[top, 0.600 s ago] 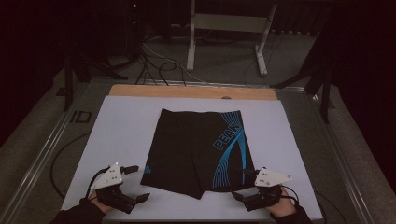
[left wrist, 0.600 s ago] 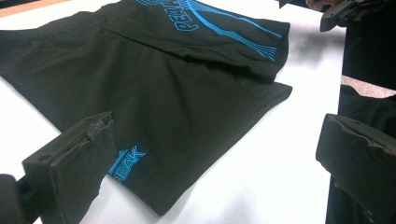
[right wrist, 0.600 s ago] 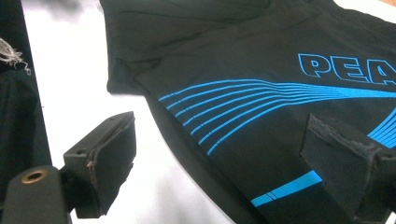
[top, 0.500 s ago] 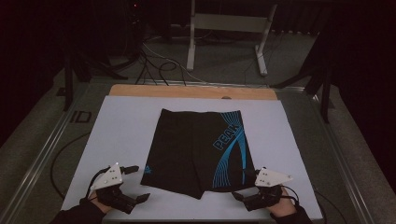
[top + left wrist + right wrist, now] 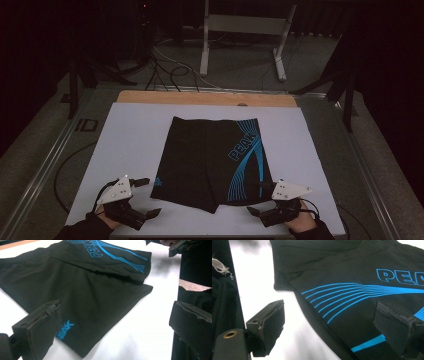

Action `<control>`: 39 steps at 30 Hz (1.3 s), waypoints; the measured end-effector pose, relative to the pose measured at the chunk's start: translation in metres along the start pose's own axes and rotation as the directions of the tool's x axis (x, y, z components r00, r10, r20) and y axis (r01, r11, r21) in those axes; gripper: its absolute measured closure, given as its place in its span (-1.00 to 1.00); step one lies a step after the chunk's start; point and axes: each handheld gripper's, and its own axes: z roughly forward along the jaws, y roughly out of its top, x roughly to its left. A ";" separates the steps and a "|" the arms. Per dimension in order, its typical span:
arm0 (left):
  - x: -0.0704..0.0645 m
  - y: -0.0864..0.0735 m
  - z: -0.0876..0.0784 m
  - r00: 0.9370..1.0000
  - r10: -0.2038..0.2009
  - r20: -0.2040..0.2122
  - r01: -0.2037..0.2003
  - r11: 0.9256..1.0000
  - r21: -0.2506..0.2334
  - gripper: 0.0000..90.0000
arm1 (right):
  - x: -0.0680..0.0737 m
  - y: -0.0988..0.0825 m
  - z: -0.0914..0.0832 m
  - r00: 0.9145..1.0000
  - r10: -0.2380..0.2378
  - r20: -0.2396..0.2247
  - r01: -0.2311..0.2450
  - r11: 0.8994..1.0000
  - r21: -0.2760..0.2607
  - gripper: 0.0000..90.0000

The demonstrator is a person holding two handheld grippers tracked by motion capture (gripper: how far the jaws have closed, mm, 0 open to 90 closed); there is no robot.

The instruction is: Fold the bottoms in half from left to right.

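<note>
High view: black shorts (image 5: 212, 160) lie flat mid-tabletop (image 5: 135, 135), waistband far, leg hems near; the left hand-held gripper (image 5: 145, 197) sits just off the left hem corner and the right hand-held gripper (image 5: 257, 197) just off the right hem, both open, empty, about equally near. Left gripper view: the hem corner lies between and just ahead of the wide jaws; right gripper view: the blue-striped leg runs ahead and under the right jaw. Nothing differs from the earlier frames.

Left tool (image 5: 115, 325) gapes wide over black shorts (image 5: 85, 287) (blue lettering) on white table (image 5: 150, 322).
</note>
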 end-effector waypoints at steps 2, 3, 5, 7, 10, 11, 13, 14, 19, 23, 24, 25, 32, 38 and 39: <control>-0.001 0.001 -0.001 1.000 0.005 0.006 -0.005 1.000 0.001 -1.00 | 0.000 0.000 0.001 1.000 -0.006 0.002 0.006 1.000 0.003 -0.76; -0.001 0.001 -0.001 1.000 0.005 0.005 -0.005 1.000 -0.001 -1.00 | 0.000 0.000 0.002 1.000 0.001 -0.007 -0.001 1.000 0.001 -0.76; -0.002 0.002 0.000 1.000 0.009 0.010 -0.009 1.000 -0.002 -1.00 | 0.001 0.001 0.001 1.000 0.009 -0.011 -0.009 1.000 0.001 -0.76; -0.003 0.002 0.000 1.000 0.010 0.010 -0.010 1.000 -0.002 -1.00 | 0.000 0.001 0.001 1.000 0.007 -0.015 -0.007 1.000 -0.003 -0.76; -0.005 0.004 0.000 1.000 0.016 0.021 -0.016 1.000 -0.002 -1.00 | 0.002 0.003 0.001 1.000 0.010 -0.024 -0.010 1.000 -0.009 -0.76; -0.005 0.004 0.000 1.000 0.018 0.025 -0.018 1.000 -0.001 -1.00 | 0.002 0.004 0.000 1.000 0.010 -0.024 -0.010 1.000 -0.006 -0.76; -0.006 0.006 0.000 0.999 0.021 0.029 -0.020 1.000 -0.004 -1.00 | 0.004 0.006 -0.001 1.000 0.008 -0.027 -0.008 1.000 -0.010 -0.76; -0.007 0.007 0.000 0.999 0.022 0.032 -0.022 1.000 -0.005 -1.00 | 0.004 0.007 0.000 1.000 0.004 -0.023 -0.004 1.000 -0.002 -0.76; -0.009 0.010 0.001 0.999 0.021 0.049 -0.021 1.000 -0.008 -1.00 | 0.005 0.013 -0.004 1.000 0.016 -0.018 -0.016 1.000 -0.005 -0.76; -0.009 0.014 0.000 0.998 0.013 0.061 -0.011 1.000 -0.025 -1.00 | 0.006 0.018 -0.009 0.999 0.045 -0.007 -0.045 0.999 -0.019 -0.76; -0.010 0.015 0.000 0.998 0.015 0.059 -0.013 1.000 -0.028 -1.00 | 0.005 0.020 -0.010 0.999 0.052 0.000 -0.052 0.999 -0.016 -0.76; -0.010 0.015 0.000 0.998 0.015 0.059 -0.013 1.000 -0.028 -1.00 | 0.005 0.020 -0.010 0.999 0.052 0.000 -0.052 0.999 -0.016 -0.76; -0.017 0.028 -0.005 0.998 0.022 0.056 -0.019 0.999 -0.050 -1.00 | 0.005 0.032 -0.016 0.999 0.038 0.028 -0.037 0.999 -0.018 -0.75; -0.016 0.030 -0.006 0.999 0.012 0.049 -0.009 0.999 -0.048 -1.00 | 0.002 0.045 -0.017 0.999 0.018 0.039 -0.017 0.999 -0.037 -0.75; -0.016 0.030 -0.006 0.999 0.008 0.047 -0.006 0.999 -0.048 -1.00 | 0.002 0.048 -0.017 0.999 0.015 0.042 -0.014 0.999 -0.035 -0.75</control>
